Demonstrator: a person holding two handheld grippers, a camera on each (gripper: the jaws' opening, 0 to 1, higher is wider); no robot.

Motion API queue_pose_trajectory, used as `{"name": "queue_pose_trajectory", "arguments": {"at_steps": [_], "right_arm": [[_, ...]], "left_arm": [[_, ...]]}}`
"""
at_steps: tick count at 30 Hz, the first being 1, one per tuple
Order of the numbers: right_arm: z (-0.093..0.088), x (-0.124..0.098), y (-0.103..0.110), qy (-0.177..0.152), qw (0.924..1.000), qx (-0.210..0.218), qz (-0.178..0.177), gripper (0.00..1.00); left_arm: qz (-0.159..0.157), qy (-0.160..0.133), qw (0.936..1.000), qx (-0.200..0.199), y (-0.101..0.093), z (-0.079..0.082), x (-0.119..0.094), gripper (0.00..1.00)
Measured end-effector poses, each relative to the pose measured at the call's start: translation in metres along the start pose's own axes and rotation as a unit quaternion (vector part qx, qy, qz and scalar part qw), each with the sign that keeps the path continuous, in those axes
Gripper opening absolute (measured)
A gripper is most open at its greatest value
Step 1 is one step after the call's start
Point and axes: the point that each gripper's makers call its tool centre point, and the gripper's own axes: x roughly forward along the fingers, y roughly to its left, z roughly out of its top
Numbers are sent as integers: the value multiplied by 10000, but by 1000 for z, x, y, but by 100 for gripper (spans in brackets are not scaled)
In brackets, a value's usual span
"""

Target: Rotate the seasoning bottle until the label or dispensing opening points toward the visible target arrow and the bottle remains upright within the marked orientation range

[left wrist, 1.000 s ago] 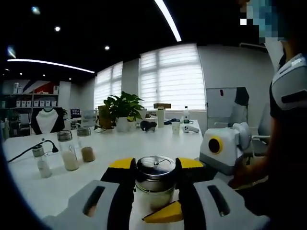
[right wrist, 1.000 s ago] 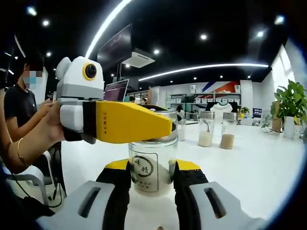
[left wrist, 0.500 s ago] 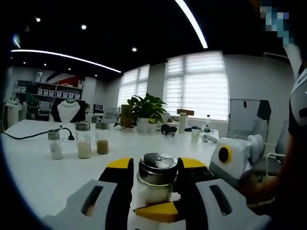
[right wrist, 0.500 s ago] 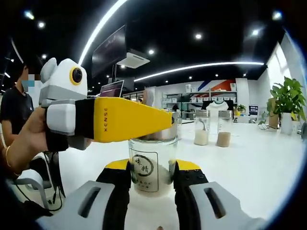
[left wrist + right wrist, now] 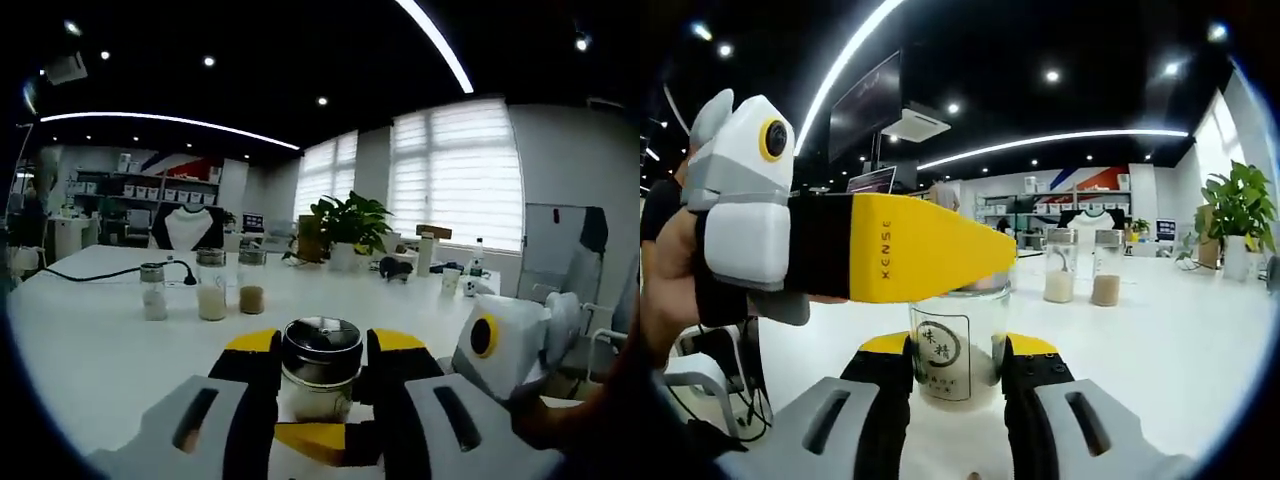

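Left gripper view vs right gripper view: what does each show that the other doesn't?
Left gripper view: the seasoning bottle's metal lid from above, between the left gripper jaws; blinds-covered windows behind. Right gripper view: the bottle's printed label, facing the camera, with the right gripper clamped on the glass body. Both: the seasoning bottle, spare jars, a potted plant, the white table.

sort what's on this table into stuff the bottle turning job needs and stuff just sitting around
In the job:
seasoning bottle, its metal lid
left gripper, jaws shut around the lid
right gripper, jaws shut on the glass body

Just lying about:
three other shakers
black cable
potted plant
paper cup
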Motion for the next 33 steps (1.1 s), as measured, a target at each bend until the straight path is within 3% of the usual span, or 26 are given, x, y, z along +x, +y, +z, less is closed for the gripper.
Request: {"name": "queue_pose_trajectory", "arguments": {"at_steps": [2,11,20,25,33], "right_arm": [[-1,0,-1,13,10000,-20,-27,32],[0,0,-2,4,9999,-12,-118,32],[3,1,0,-21,9999,-42,-92,32],[1,2,1,31,10000,-39,-75,32],[-6,2,0,201,9997,89,47,33]], "left_arm": [[91,74,9998,163,-1,-2,2,36],[435,34,9990,137,-2,-1,3,38],[765,-167,9969,108,2,2,-2,34],[759,-160,9969,92,4,0,-3,34],[483,-32,9988,-30,8,-6,2,34]]}}
